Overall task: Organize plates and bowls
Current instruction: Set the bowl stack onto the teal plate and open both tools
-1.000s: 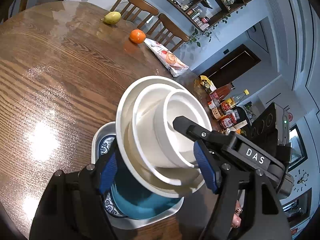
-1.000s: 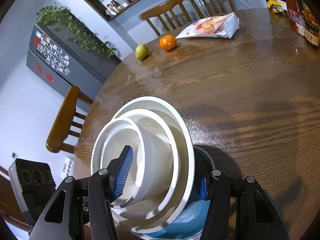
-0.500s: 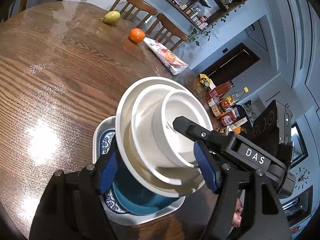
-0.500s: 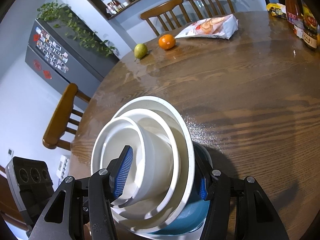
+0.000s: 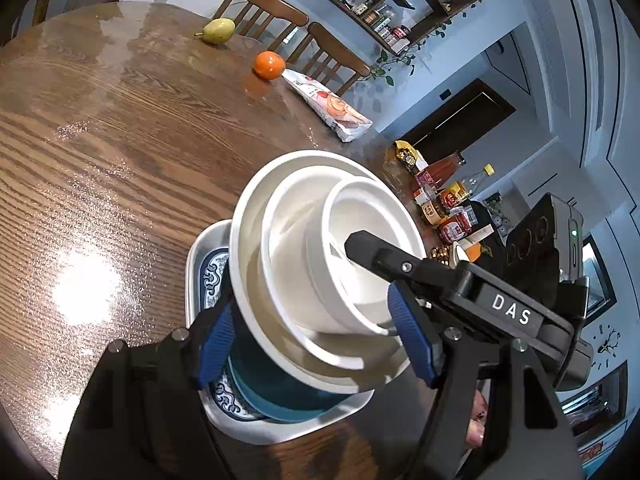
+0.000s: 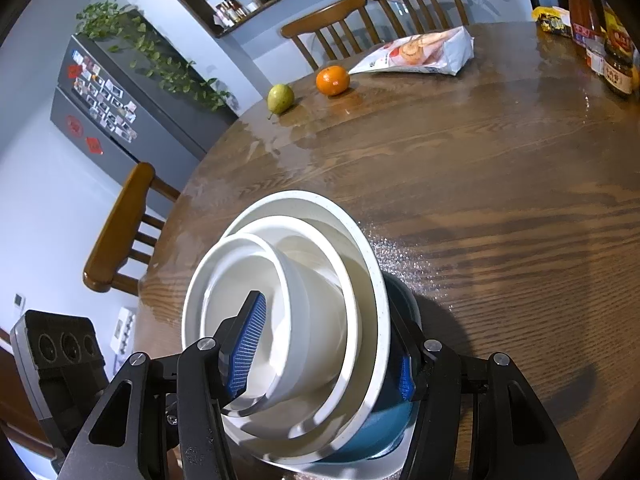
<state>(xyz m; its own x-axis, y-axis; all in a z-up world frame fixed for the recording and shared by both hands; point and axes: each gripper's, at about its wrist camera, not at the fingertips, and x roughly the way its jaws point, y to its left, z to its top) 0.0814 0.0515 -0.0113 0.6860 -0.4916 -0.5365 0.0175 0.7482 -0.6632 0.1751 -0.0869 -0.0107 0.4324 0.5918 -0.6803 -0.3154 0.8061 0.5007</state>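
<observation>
A nested stack of white bowls (image 5: 320, 264) sits on a teal bowl (image 5: 280, 396), a blue-patterned plate (image 5: 210, 276) and a white square tray (image 5: 280, 432). My left gripper (image 5: 316, 340) clamps the stack from one side, one pad under the big bowl's rim, the other inside. My right gripper (image 6: 324, 356) clamps the same stack (image 6: 304, 308) from the opposite side, one pad inside the smallest bowl, the other against the teal bowl (image 6: 368, 436). The stack is tilted above the wooden table (image 5: 120, 140).
A pear (image 5: 218, 31), an orange (image 5: 269, 65) and a snack bag (image 5: 328, 106) lie at the table's far side, with chairs (image 5: 272, 12) behind. Sauce bottles and jars (image 5: 444, 200) stand at the right edge. A chair (image 6: 120, 232) stands left of the table.
The stack, held by both grippers, has shifted slightly across the table; the tray and plate beneath show more to the left. Both grips are unchanged.
</observation>
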